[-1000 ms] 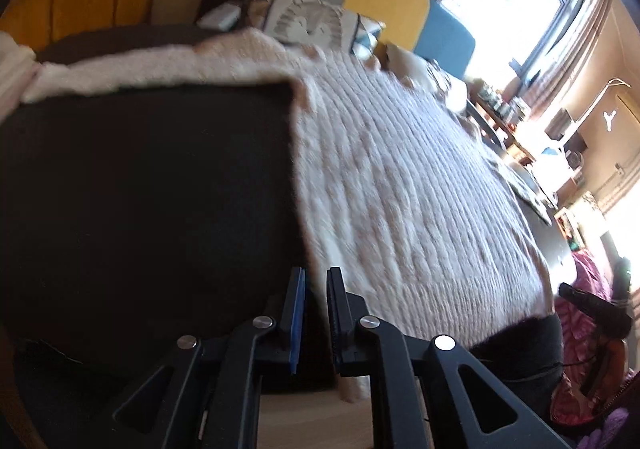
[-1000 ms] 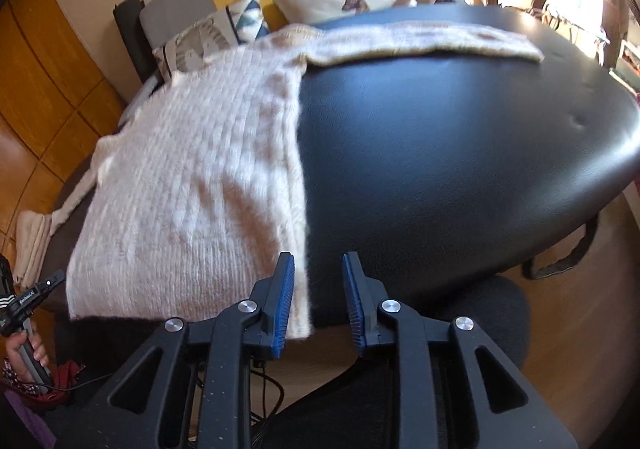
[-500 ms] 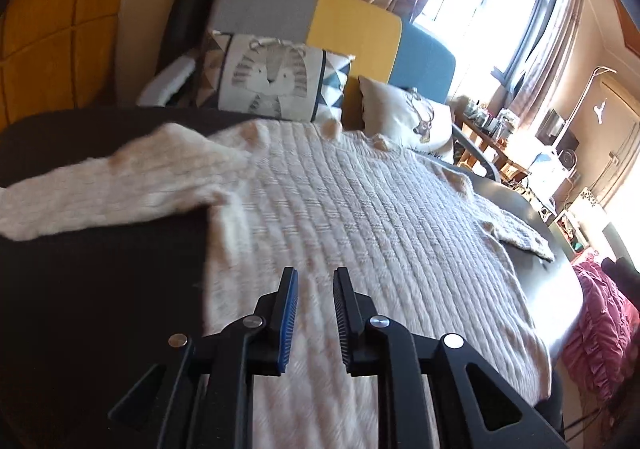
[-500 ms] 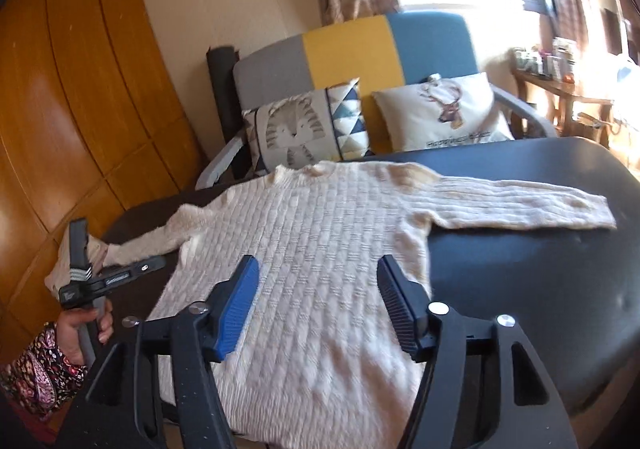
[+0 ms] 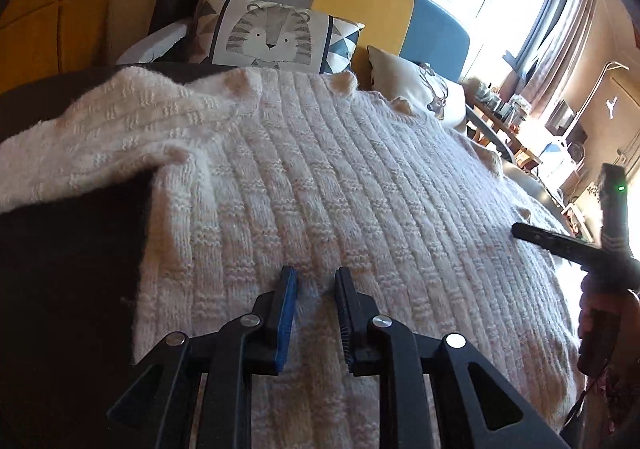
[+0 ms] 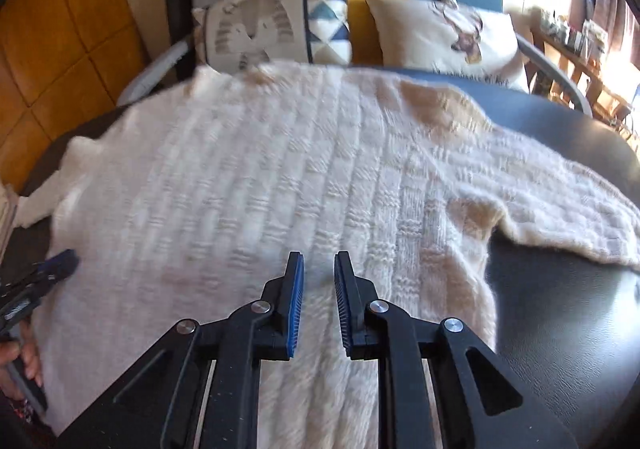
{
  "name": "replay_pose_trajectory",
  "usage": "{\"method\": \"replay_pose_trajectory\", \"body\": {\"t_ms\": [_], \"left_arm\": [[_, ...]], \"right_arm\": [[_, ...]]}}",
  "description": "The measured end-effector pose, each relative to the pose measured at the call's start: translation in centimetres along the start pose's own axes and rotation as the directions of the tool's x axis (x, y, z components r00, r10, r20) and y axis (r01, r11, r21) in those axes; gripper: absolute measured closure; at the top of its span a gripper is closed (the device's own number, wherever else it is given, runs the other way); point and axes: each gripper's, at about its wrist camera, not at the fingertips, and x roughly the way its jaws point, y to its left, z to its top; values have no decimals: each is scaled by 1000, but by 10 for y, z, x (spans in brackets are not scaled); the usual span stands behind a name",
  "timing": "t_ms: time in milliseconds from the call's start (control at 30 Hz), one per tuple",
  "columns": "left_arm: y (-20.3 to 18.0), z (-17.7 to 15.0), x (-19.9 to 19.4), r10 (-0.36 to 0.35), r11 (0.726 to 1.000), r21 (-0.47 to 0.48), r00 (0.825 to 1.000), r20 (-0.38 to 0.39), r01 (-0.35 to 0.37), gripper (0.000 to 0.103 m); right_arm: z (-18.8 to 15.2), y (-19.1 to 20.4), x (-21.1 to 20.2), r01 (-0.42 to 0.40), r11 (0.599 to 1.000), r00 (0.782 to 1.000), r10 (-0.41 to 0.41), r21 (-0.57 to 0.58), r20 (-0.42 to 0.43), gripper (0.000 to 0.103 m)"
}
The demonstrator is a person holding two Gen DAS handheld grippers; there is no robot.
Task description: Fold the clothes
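Hovering over the cream knit sweater [image 5: 360, 209] lying collar-away on the dark tabletop [image 6: 560, 309], the left tool [image 5: 316, 277] eases apart and the right tool [image 6: 319, 263] narrows, neither gripping, each nearest its own sleeve.

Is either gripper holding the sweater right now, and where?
Neither. The left gripper and right gripper hover over the sweater, nothing between their jaws.

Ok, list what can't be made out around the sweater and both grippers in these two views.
- Sweater hem: both views, covered by the gripper bodies and cut by the bottom edge.
- Left gripper, right gripper: whether the pads touch the knit, unclear from behind.
- Left sleeve cuff: cut by the frame edge.
- Right wrist view: knit detail lost to motion blur.
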Motion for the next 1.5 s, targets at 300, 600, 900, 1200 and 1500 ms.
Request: {"method": "replay_pose_trajectory", "body": {"t_ms": [300, 600, 900, 1200, 1500], "left_arm": [[-14, -1, 4, 72, 995, 65, 997, 14, -72, 83], [-16, -1, 7, 89, 993, 81, 996, 24, -91, 83], [-12, 0, 9, 86, 993, 81, 996, 24, -87, 83], [-10, 2, 9, 83, 993, 84, 996, 24, -85, 83], [-9, 1, 9, 78, 994, 81, 997, 24, -79, 83]], "right_arm": [[27, -36, -21, 186, 979, 979, -178, -81, 96, 86], [40, -125, 4, 225, 974, 973, -226, 39, 34, 86], [43, -156, 6, 213, 974, 977, -215, 82, 17, 85], [46, -153, -20, 171, 973, 981, -183, 154, 67, 82], [64, -197, 13, 292, 913, 952, -305, 283, 0, 82]]}}
